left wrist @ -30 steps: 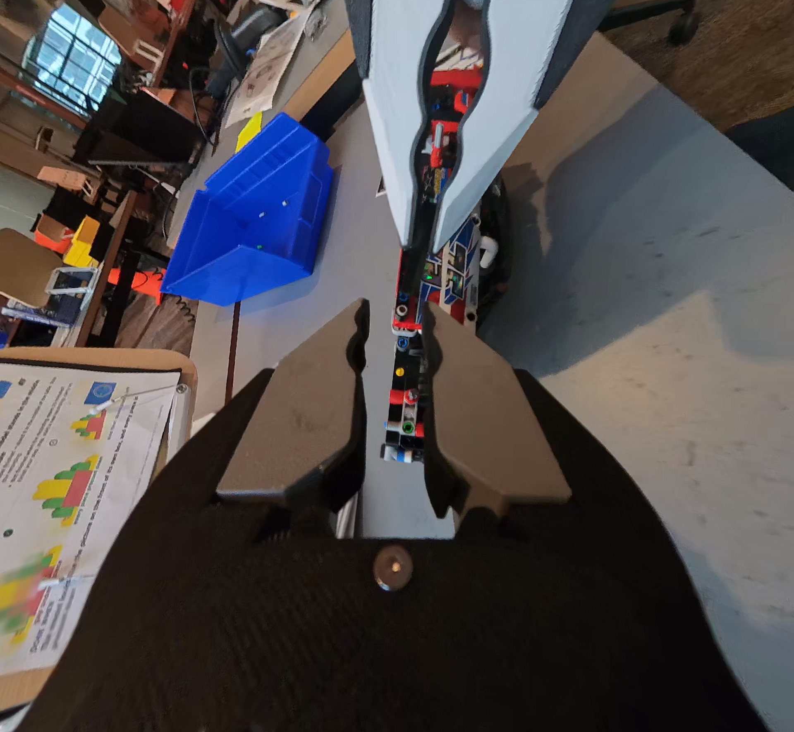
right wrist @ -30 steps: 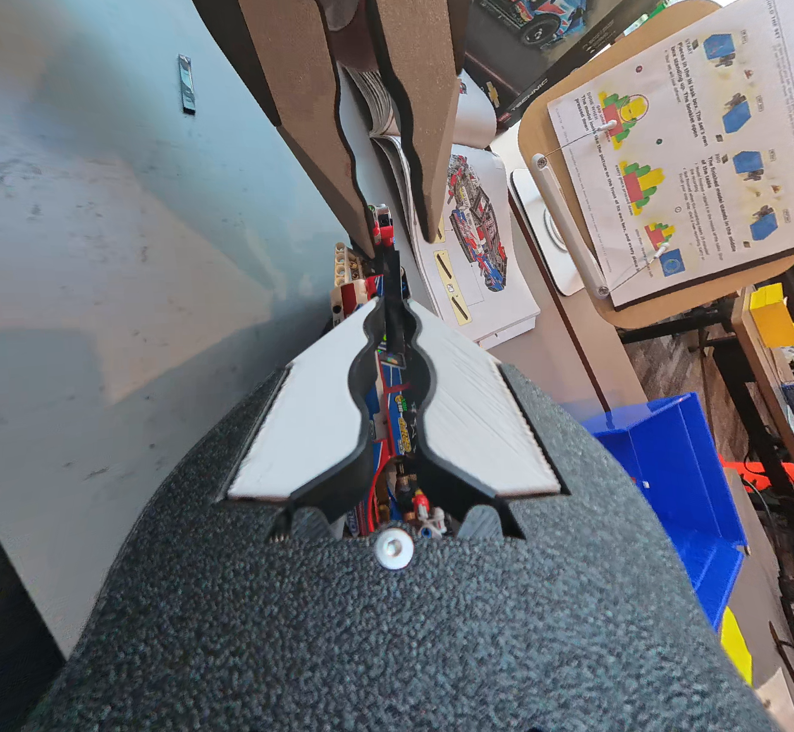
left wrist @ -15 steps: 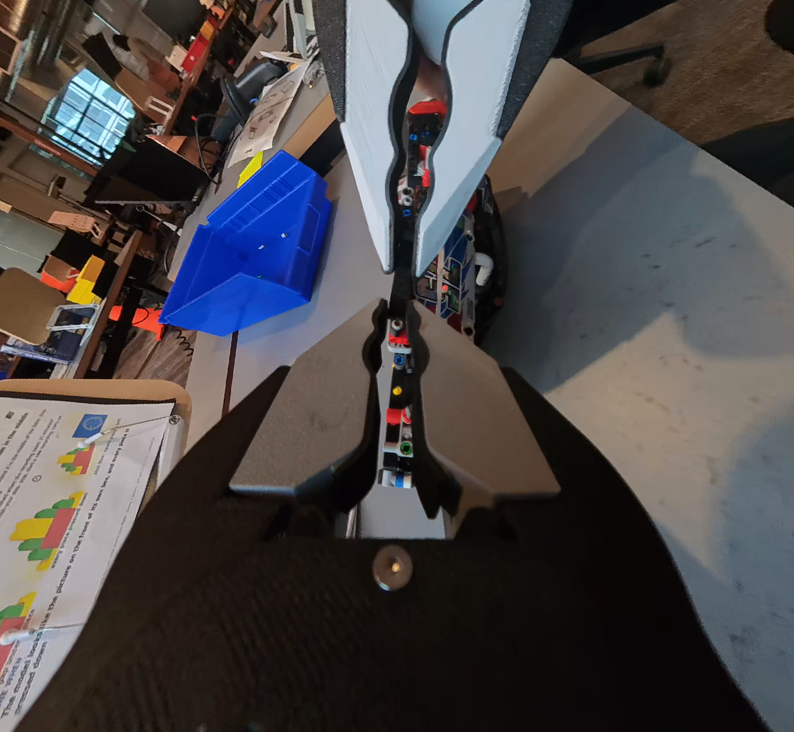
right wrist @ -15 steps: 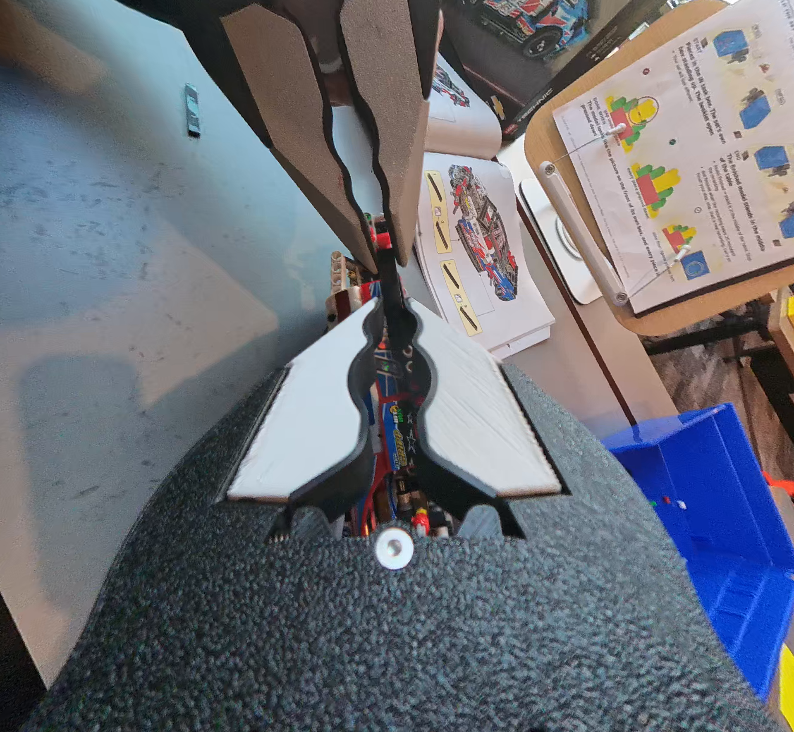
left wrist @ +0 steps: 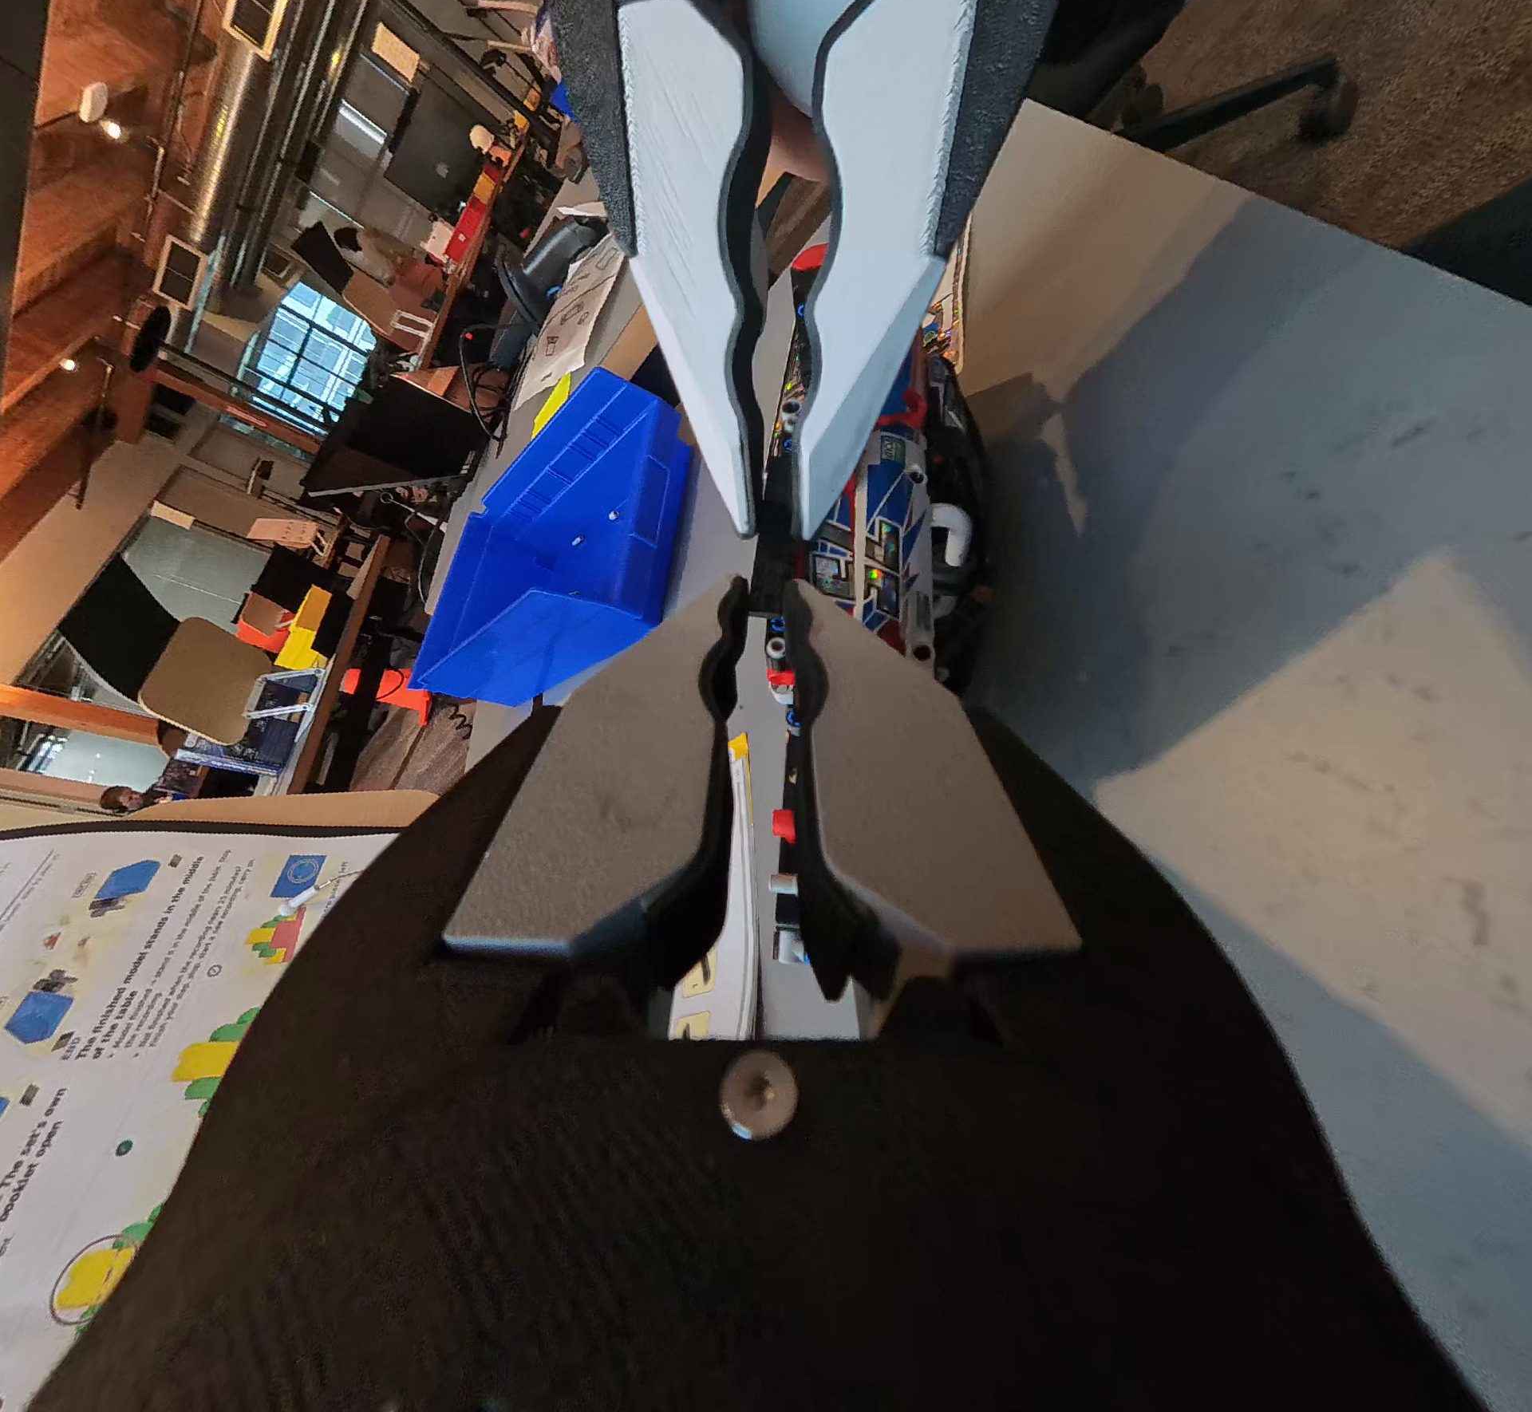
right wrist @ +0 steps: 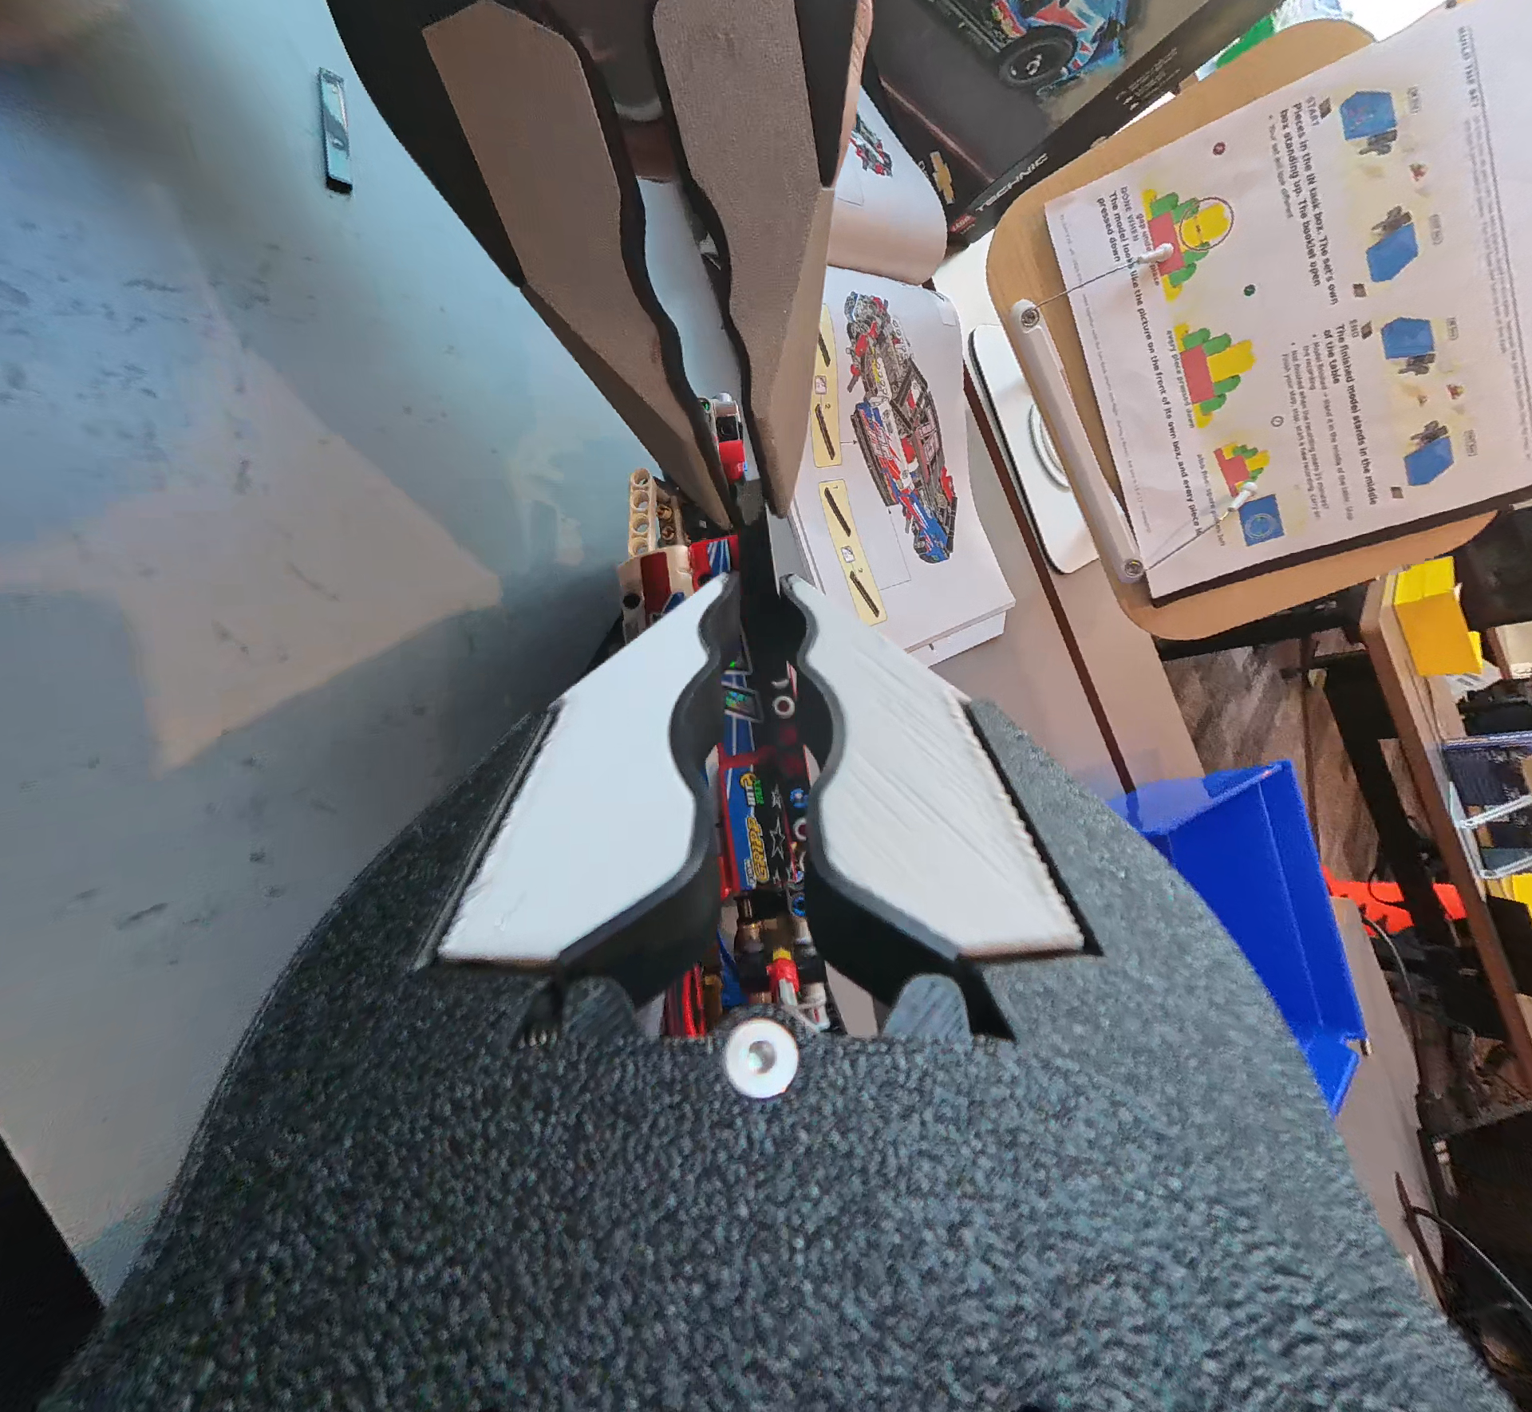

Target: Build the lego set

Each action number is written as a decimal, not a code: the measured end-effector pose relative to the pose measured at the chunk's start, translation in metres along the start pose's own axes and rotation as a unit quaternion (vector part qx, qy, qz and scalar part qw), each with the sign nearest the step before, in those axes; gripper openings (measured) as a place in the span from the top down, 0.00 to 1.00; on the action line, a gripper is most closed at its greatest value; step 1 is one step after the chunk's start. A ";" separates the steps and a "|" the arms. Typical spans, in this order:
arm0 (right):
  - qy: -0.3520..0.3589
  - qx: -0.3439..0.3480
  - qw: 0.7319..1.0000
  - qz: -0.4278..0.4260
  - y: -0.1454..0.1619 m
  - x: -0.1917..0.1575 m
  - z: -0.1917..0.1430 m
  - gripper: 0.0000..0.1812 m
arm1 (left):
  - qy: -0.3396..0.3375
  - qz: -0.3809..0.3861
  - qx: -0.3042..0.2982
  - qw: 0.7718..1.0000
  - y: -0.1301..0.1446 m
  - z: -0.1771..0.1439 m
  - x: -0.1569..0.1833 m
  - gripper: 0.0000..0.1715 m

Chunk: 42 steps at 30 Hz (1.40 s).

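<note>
A partly built lego car (left wrist: 879, 543) in red, white and blue is between my two grippers, with a long black beam (left wrist: 771, 543) along its edge. My left gripper (left wrist: 764, 597), with brown pads, is shut on one end of the beam, where red and white pins show between its fingers. My right gripper (right wrist: 758, 586), with white fingers, is shut on the other end of the black beam (right wrist: 758, 543). The two grippers meet tip to tip. The car body (right wrist: 750, 817) shows under the right fingers. I cannot tell whether the car touches the table.
A blue bin (left wrist: 564, 543) stands on the grey table (left wrist: 1243, 626), also in the right wrist view (right wrist: 1260, 900). An open instruction booklet (right wrist: 895, 460), the set's box (right wrist: 1036, 5) and a clipboard sheet (right wrist: 1293, 295) are nearby. A small dark part (right wrist: 334, 129) lies on the table. Only a small space, under 4 cm, lies between the two pairs of fingers.
My left gripper was open around the beam one second ago and has closed on it. Both grippers have tilted upward with the model; more of the room shows.
</note>
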State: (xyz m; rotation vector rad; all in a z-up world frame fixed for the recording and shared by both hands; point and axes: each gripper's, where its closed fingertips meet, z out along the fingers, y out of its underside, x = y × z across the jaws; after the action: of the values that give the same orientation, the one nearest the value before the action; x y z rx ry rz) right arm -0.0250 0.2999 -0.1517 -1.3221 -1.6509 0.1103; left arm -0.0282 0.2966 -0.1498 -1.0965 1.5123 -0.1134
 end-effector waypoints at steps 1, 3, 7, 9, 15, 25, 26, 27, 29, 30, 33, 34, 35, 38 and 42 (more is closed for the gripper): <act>0.000 -0.001 1.000 -0.002 -0.001 0.000 0.001 0.95 | -0.003 0.001 0.002 1.000 0.000 0.000 -0.001 0.97; -0.003 0.001 1.000 -0.005 -0.003 0.000 0.002 0.95 | 0.000 -0.002 0.005 1.000 0.001 0.001 0.000 0.97; -0.004 -0.006 1.000 -0.018 -0.005 -0.002 0.008 0.94 | 0.003 0.001 0.004 1.000 0.004 0.002 0.000 0.97; -0.003 -0.010 1.000 -0.020 -0.004 0.000 0.011 0.96 | 0.006 0.002 0.004 1.000 0.006 0.002 0.001 0.97; 0.004 -0.008 1.000 -0.029 -0.007 0.003 0.011 0.96 | 0.004 -0.024 0.016 1.000 0.007 0.001 -0.004 0.97; 0.009 -0.014 1.000 -0.021 -0.002 0.003 0.009 0.97 | 0.019 -0.092 0.017 0.995 0.009 0.000 -0.005 0.91; 0.011 -0.016 1.000 -0.019 0.000 0.004 0.008 0.97 | 0.023 -0.102 0.011 0.994 0.012 -0.002 -0.007 0.88; 0.012 -0.016 1.000 -0.016 0.001 0.005 0.007 0.96 | 0.026 -0.114 0.006 0.993 0.015 -0.005 -0.011 0.85; 0.015 -0.019 1.000 -0.011 0.004 0.006 0.004 0.97 | 0.021 -0.141 0.008 0.990 0.019 -0.014 -0.024 0.85; 0.016 -0.022 1.000 -0.008 0.006 0.006 0.002 0.97 | 0.026 -0.159 0.012 0.987 0.019 -0.019 -0.028 0.85; 0.013 -0.024 1.000 0.001 0.010 0.003 0.000 0.96 | 0.078 -0.212 0.001 0.974 0.024 -0.025 -0.023 0.79; 0.011 -0.025 1.000 0.002 0.011 0.001 0.000 0.96 | 0.094 -0.223 -0.013 0.970 0.029 -0.024 -0.018 0.77; 0.010 -0.026 1.000 0.001 0.011 -0.001 0.000 0.97 | 0.104 -0.235 -0.029 0.966 0.034 -0.022 -0.014 0.77; 0.007 -0.037 0.999 -0.006 0.013 -0.006 0.004 0.96 | 0.151 -0.273 -0.063 0.948 0.045 -0.014 0.002 0.77; 0.005 -0.045 0.999 -0.014 0.014 -0.006 0.007 0.96 | 0.178 -0.290 -0.065 0.938 0.045 -0.008 0.006 0.80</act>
State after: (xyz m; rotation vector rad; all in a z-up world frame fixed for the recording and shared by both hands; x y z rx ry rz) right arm -0.0212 0.3044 -0.1672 -1.3650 -1.6818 0.0131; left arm -0.0589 0.3132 -0.1794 -1.6748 1.4763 -0.6568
